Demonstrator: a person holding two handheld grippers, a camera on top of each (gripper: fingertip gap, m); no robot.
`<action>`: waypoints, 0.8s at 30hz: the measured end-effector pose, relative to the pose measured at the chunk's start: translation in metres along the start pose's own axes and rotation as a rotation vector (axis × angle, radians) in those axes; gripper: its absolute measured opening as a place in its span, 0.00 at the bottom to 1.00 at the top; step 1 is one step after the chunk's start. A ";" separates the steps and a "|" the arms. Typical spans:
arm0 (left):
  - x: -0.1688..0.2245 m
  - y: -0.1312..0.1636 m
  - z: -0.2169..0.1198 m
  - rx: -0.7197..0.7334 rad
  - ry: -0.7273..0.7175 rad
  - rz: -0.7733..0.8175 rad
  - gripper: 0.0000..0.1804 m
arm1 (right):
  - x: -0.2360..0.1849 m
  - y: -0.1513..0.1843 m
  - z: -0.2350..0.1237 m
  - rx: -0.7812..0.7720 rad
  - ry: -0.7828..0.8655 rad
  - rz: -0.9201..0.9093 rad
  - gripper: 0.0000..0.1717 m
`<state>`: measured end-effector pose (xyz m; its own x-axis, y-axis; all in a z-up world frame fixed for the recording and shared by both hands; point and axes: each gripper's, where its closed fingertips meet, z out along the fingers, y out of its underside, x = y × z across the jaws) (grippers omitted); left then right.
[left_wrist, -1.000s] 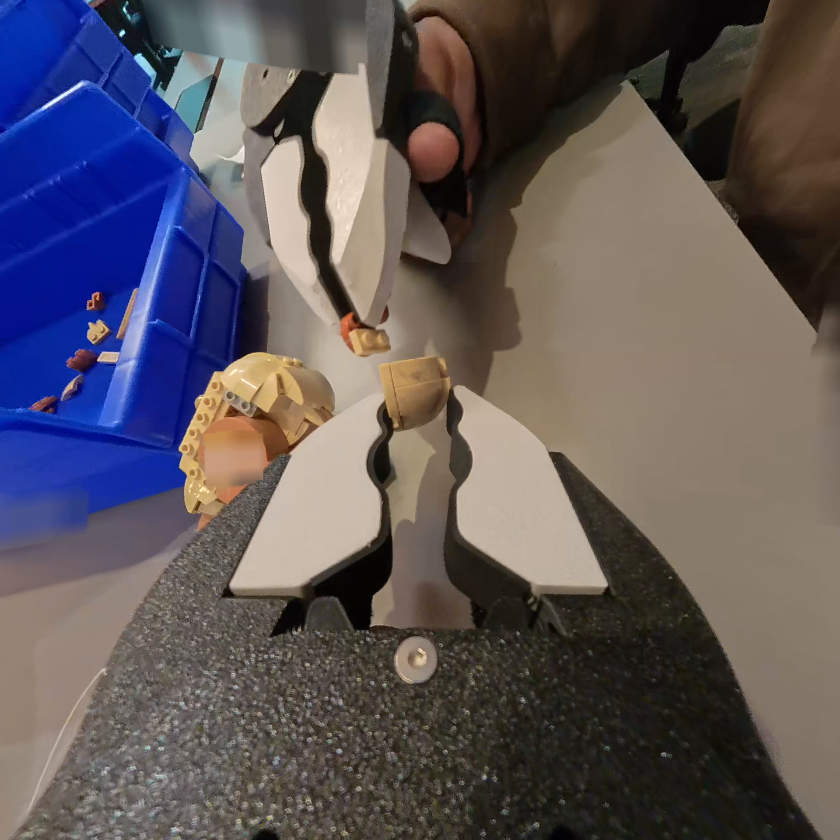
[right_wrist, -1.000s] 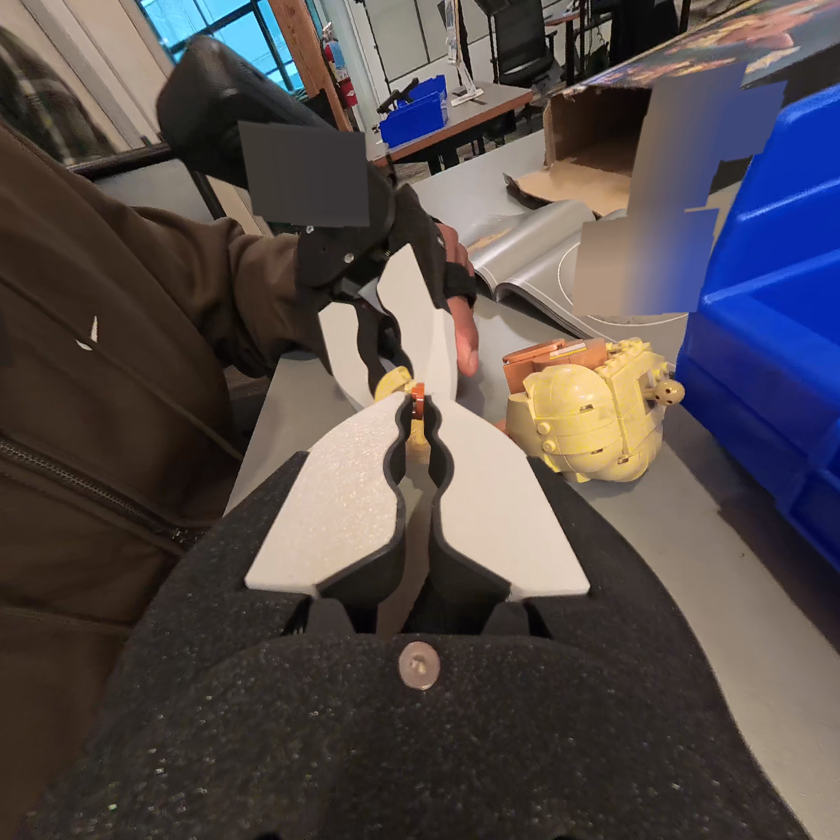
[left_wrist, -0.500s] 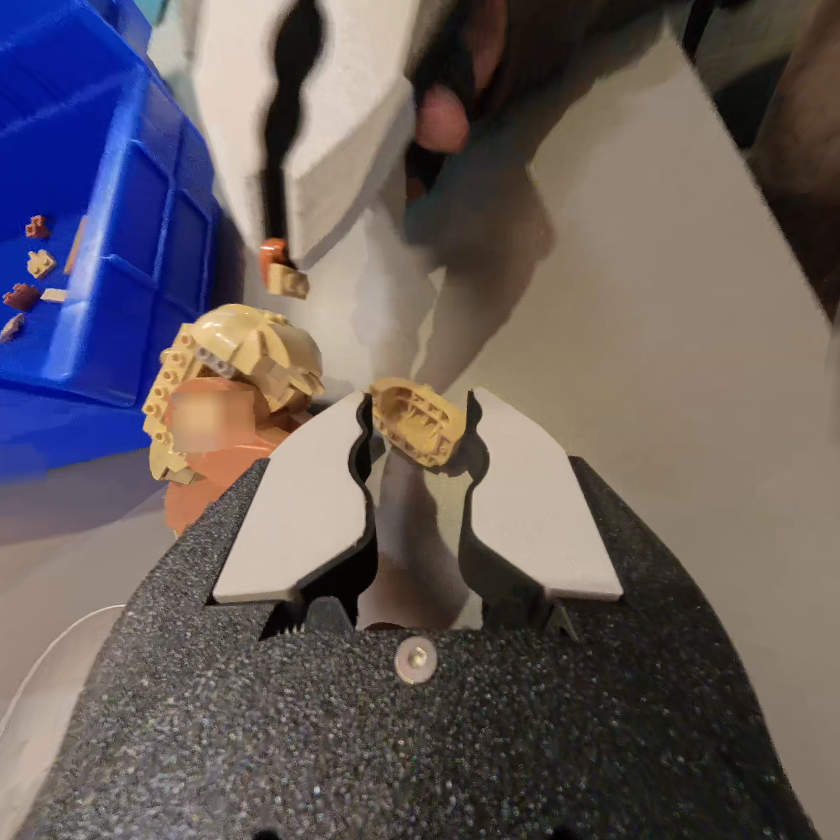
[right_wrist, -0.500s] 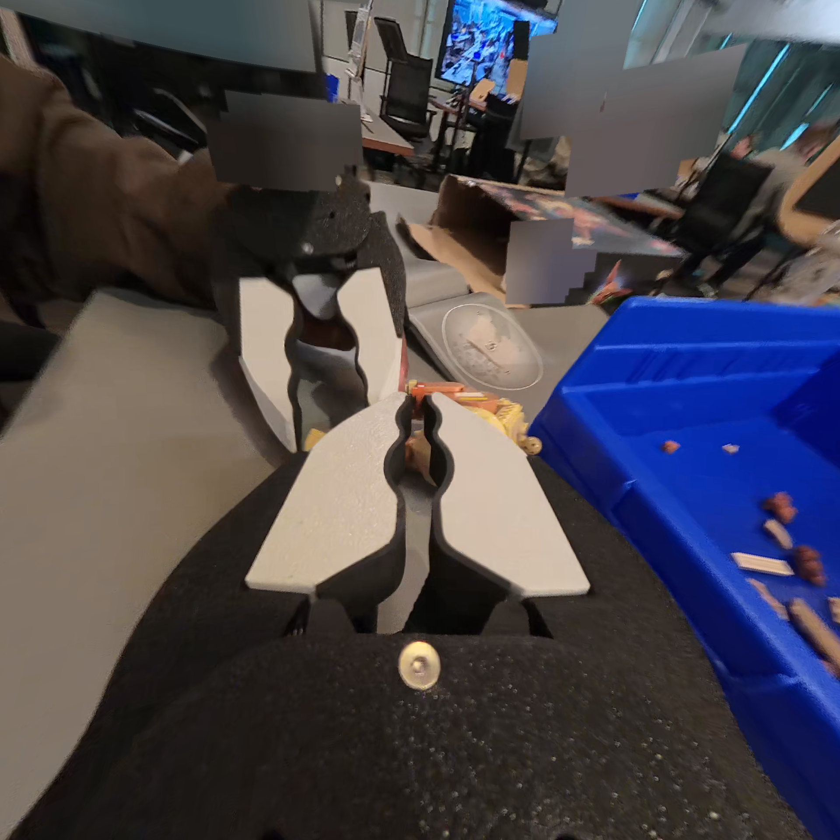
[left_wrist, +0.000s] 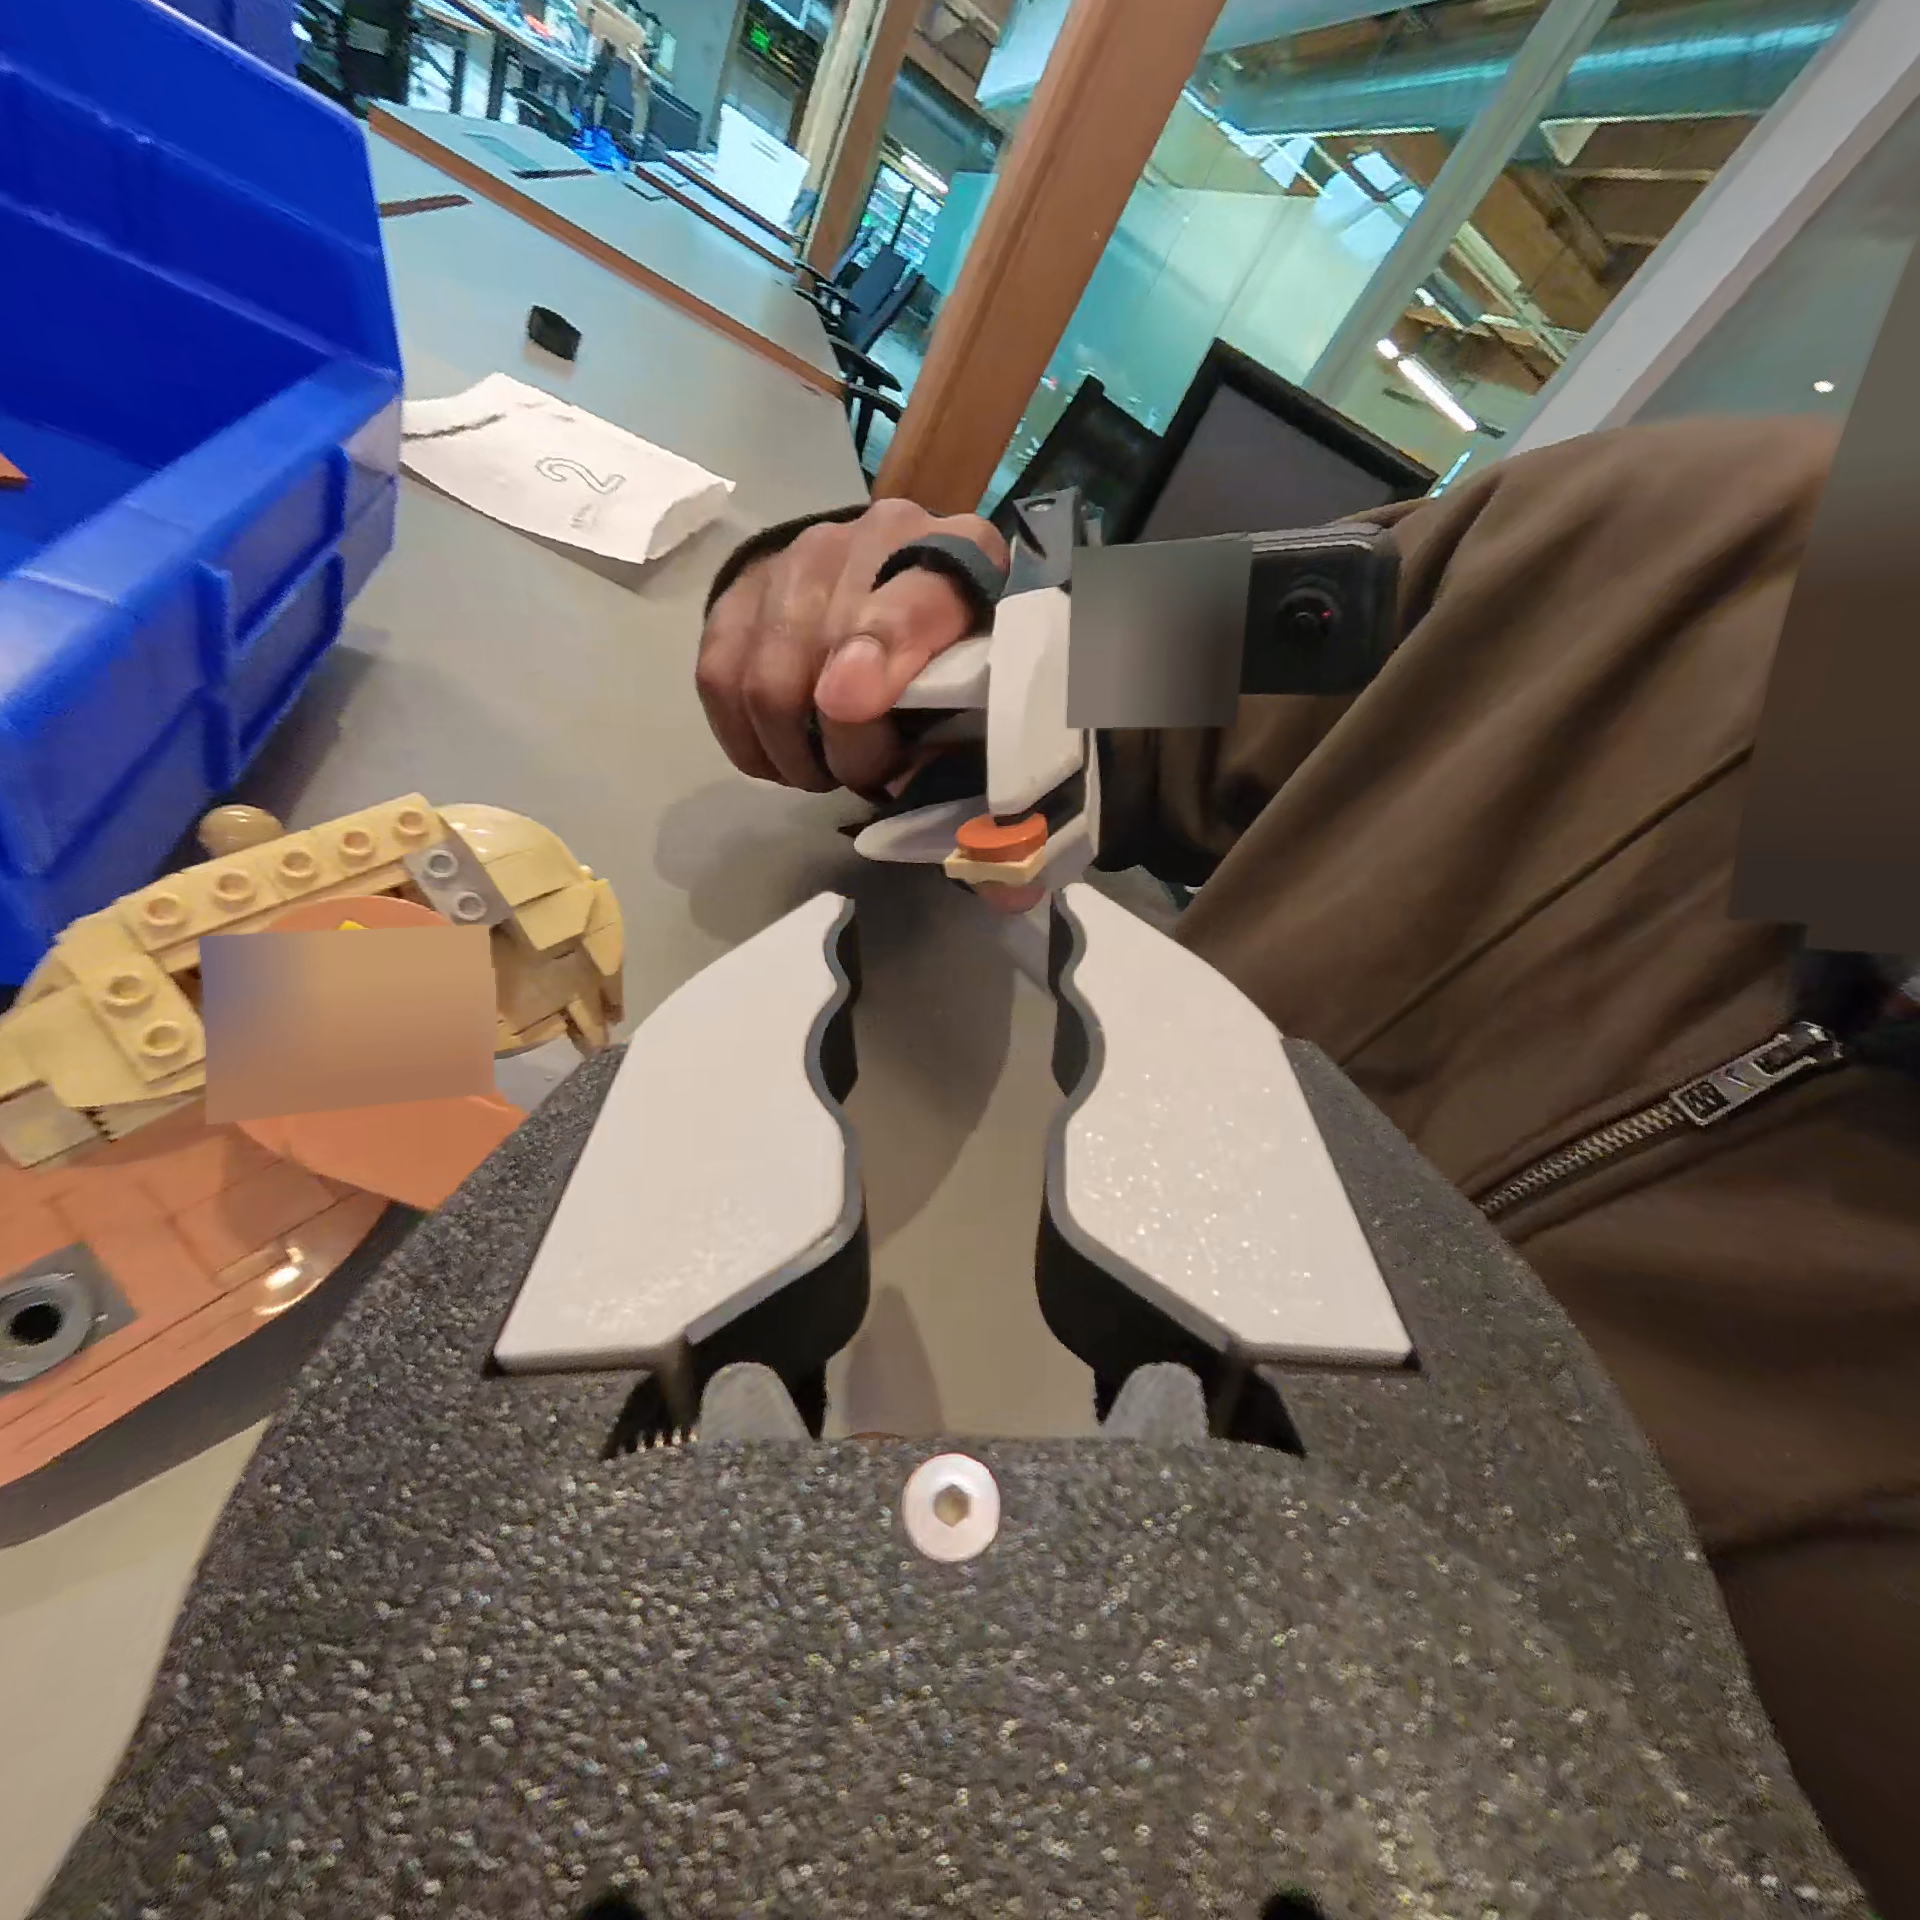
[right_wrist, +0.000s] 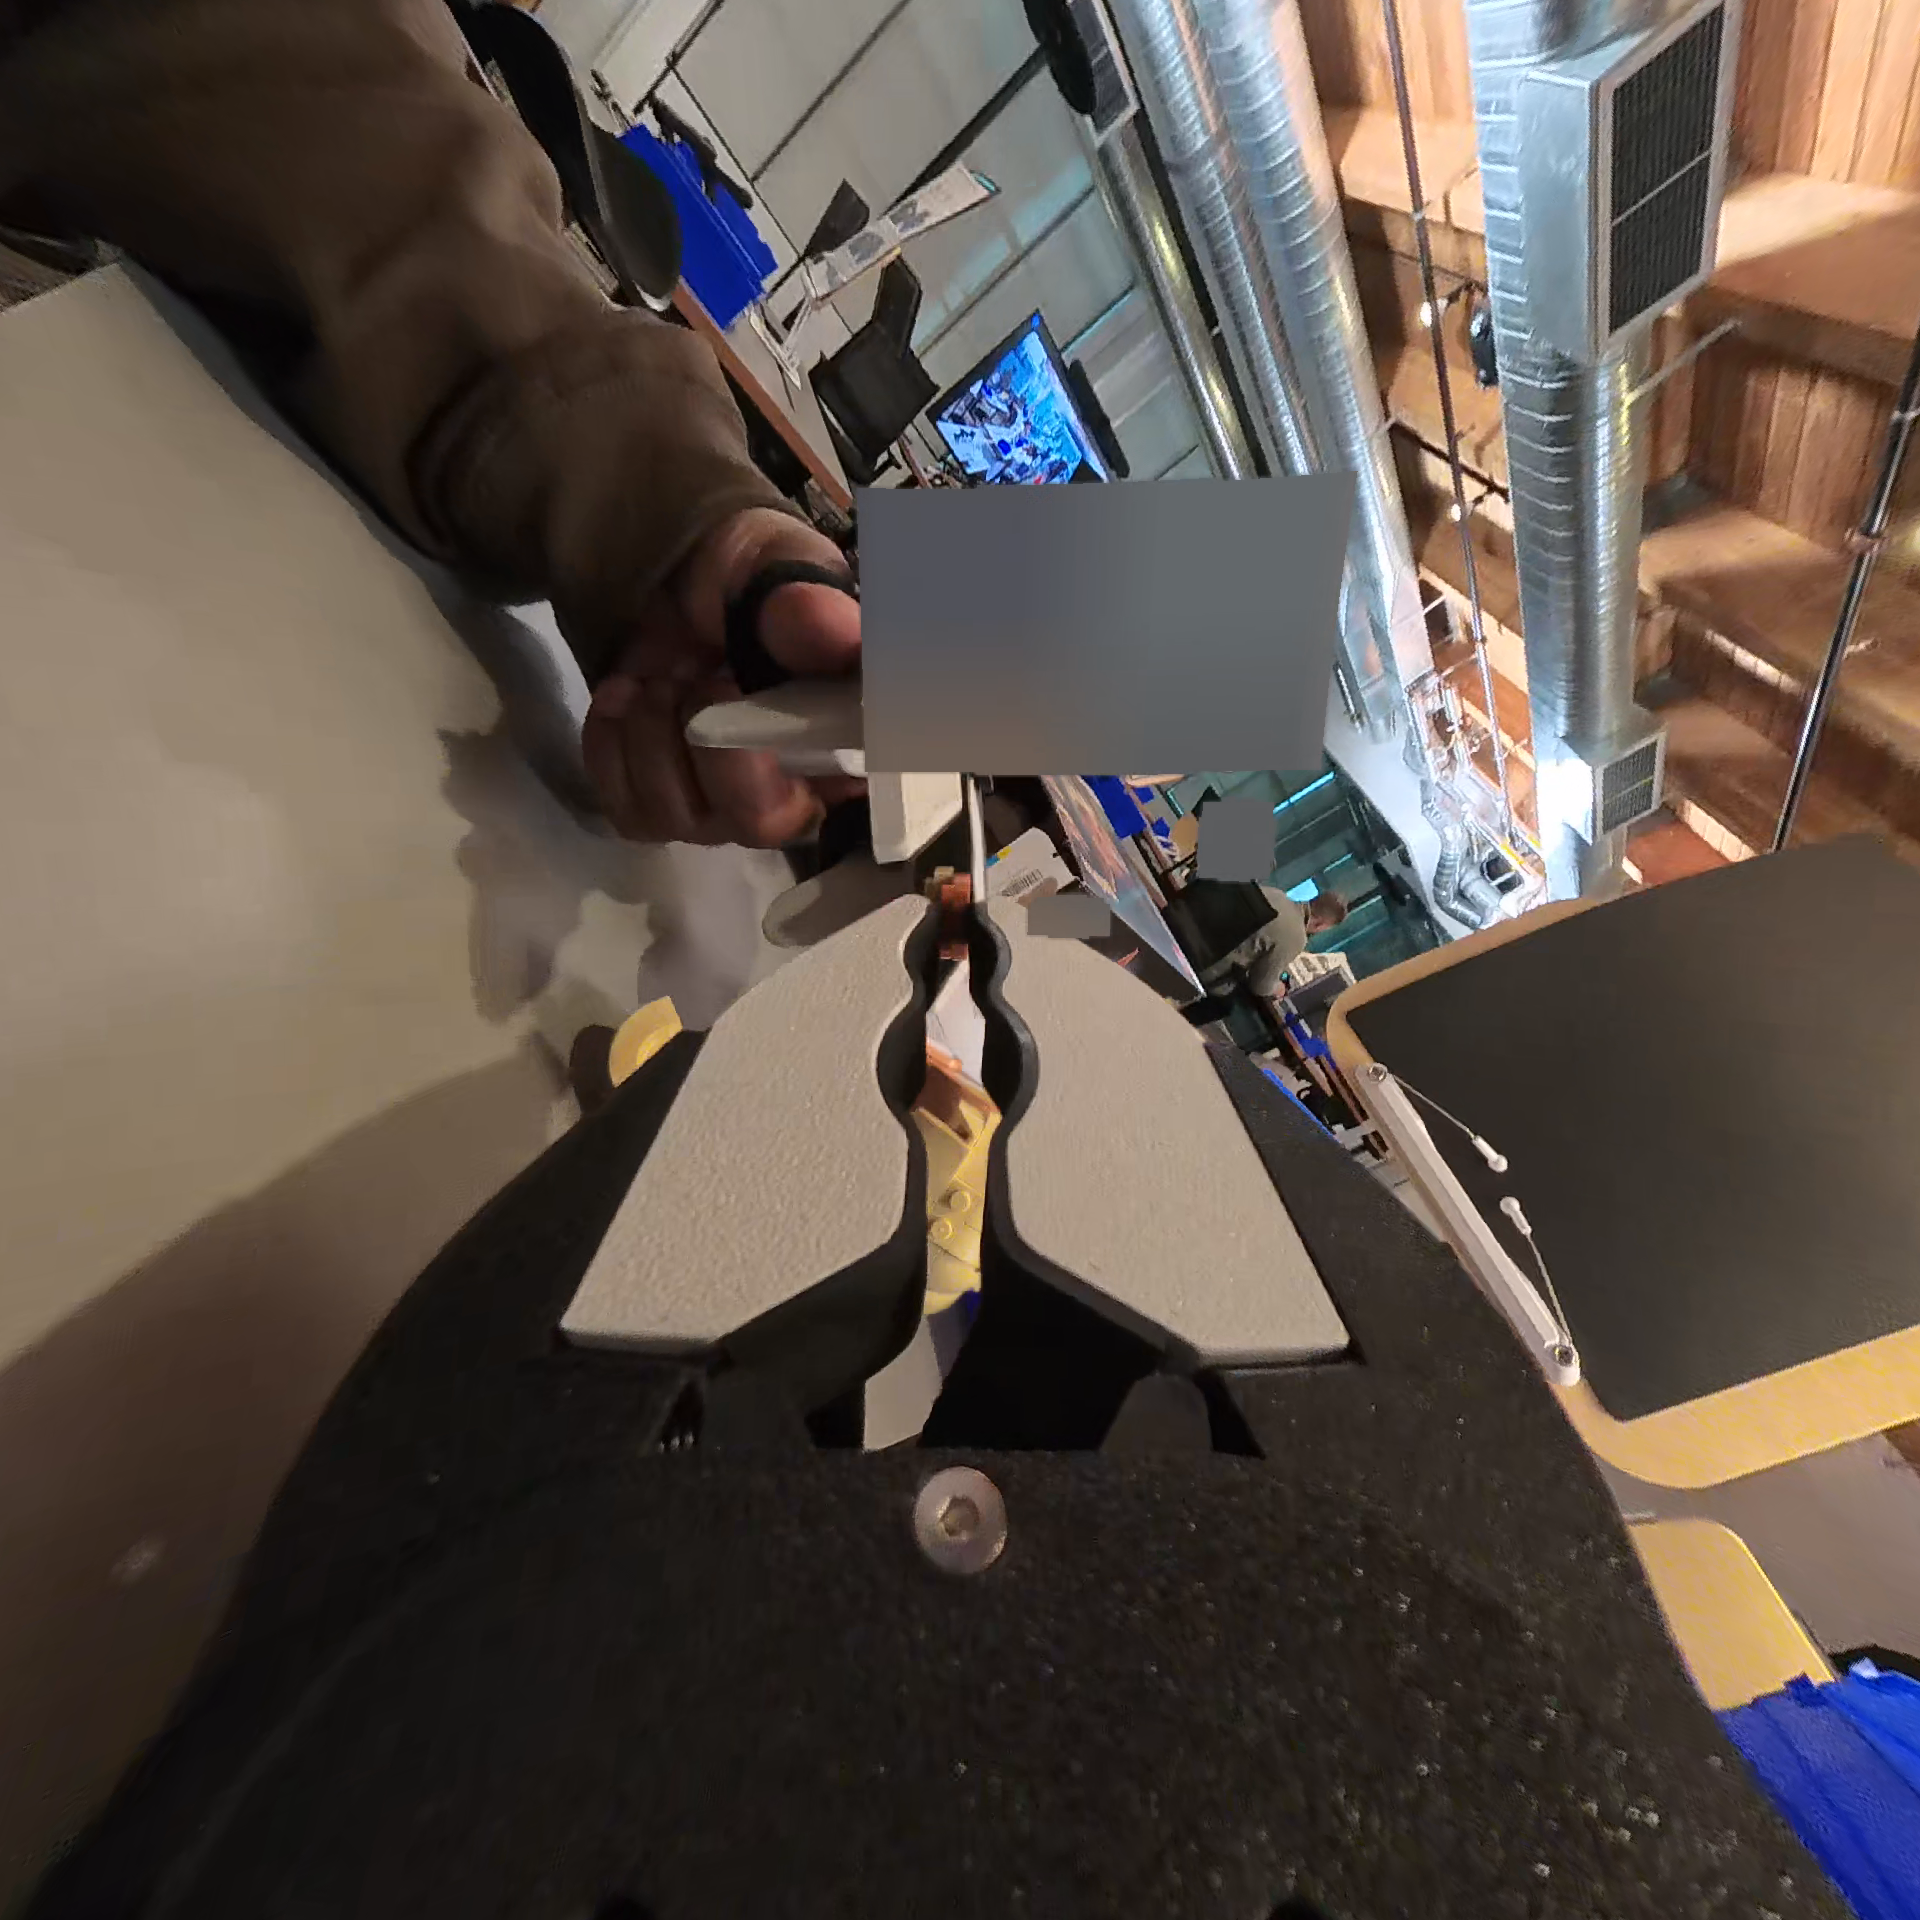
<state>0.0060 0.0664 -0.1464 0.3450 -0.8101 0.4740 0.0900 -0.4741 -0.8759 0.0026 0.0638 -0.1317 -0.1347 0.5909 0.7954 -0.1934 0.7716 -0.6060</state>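
Note:
My left gripper (left_wrist: 951, 904) is open with nothing between its fingers; only bare grey table (left_wrist: 582, 665) shows in the gap. Just beyond its tips my right gripper (left_wrist: 1023, 821) is shut on a small stack, an orange round plate on a tan square plate (left_wrist: 1000, 844). In the right wrist view my right gripper (right_wrist: 948, 920) pinches this small orange and tan piece (right_wrist: 945, 914) at its very tips. A tan and orange brick model (left_wrist: 312, 914) lies on the table to the left of my left gripper.
A blue bin (left_wrist: 156, 436) stands at the left behind the model. A white paper packet (left_wrist: 561, 483) lies farther back on the table. The person's brown jacket (left_wrist: 1558, 935) fills the right side. A dark chair seat (right_wrist: 1662, 1091) is at the right in the right wrist view. Both grippers' tips are close together, under 4 cm apart.
My left gripper opened and let go of the tan curved piece, which is out of its view now. Both grippers turned and tilted upward. My right gripper kept its small piece.

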 end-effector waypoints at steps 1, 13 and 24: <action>0.002 0.000 0.001 0.003 0.015 -0.005 0.18 | -0.001 -0.002 0.000 0.010 -0.003 -0.004 0.03; 0.017 0.004 0.005 0.014 0.140 -0.045 0.11 | -0.011 -0.009 0.001 0.041 -0.021 -0.081 0.03; 0.010 0.005 0.004 -0.048 0.006 0.145 0.09 | -0.011 -0.003 0.001 0.050 -0.098 0.172 0.03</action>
<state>0.0140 0.0572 -0.1469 0.3455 -0.8732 0.3437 -0.0047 -0.3678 -0.9299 0.0032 0.0548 -0.1390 -0.2634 0.6854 0.6789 -0.2074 0.6471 -0.7337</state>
